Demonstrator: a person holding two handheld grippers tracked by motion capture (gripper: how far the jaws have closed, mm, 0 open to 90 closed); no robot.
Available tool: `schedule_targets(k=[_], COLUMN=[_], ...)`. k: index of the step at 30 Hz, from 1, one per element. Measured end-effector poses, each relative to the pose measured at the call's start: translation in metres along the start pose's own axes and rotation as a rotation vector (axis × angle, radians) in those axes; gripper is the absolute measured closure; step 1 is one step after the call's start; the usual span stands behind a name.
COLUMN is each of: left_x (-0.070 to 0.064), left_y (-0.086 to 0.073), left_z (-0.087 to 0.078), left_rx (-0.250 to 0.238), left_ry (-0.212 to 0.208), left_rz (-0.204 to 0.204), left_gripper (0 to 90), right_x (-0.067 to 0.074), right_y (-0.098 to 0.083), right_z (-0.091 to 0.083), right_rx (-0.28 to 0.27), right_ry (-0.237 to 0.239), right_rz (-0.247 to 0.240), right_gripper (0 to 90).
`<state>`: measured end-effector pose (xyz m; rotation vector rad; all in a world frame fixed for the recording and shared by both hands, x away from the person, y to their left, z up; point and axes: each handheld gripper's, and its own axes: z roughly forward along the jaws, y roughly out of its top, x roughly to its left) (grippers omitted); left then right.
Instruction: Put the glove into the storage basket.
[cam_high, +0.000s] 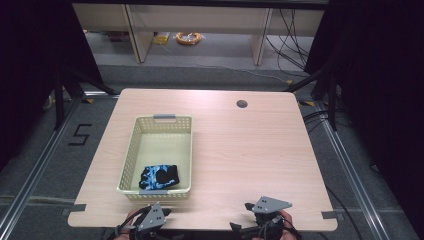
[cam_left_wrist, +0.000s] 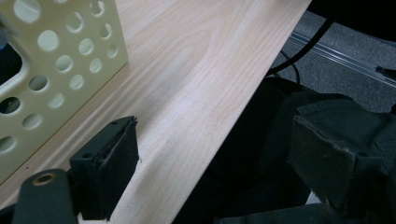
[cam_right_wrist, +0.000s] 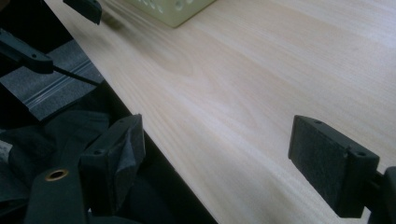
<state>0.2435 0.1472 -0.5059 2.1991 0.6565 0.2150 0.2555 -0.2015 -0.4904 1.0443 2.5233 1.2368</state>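
The high view is soft and low in detail; even overhead light falls on the pale wood-grain bench (cam_high: 240, 150), while dark curtains at both sides sink into near black. The perforated cream plastic basket (cam_high: 131, 159) casts a faint shadow along its near wall, just ahead of the left gripper (cam_high: 152, 218). In the left gripper view the black padded jaws at the bottom are blurred and the basket wall (cam_left_wrist: 56, 70) is slightly soft. In the right gripper view the bench (cam_right_wrist: 261, 84) carries a mild sheen, and the far top edge blurs.
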Motion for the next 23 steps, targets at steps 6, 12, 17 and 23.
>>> schedule_targets(k=[6,12,17,23], left_x=[-0.0016,-0.0014,0.0003,0.0009], left_y=[0.0001,-0.0007,-0.0007,-0.0006], left_z=[0.0015,0.0026,0.0023,0.0023], left_rx=[0.001,-0.003,0.003,-0.002], left_ry=[-0.006,0.002,0.013,0.018], left_rz=[0.003,-0.033,-0.031,-0.027], left_gripper=[15.6,15.7,15.6,15.6], right_x=[0.0035,0.0041,0.0016,0.0027], right_y=[-0.0023,-0.002,-0.0021,-0.0021], right_z=[0.0011,0.0027,0.0001,0.0015], right_rx=[0.023,0.026,0.022,0.019], right_ry=[0.005,0.015,-0.013,-0.012], right_rz=[0.0,-0.019,-0.005,-0.008], right_gripper=[19.1,19.0,18.8,18.7])
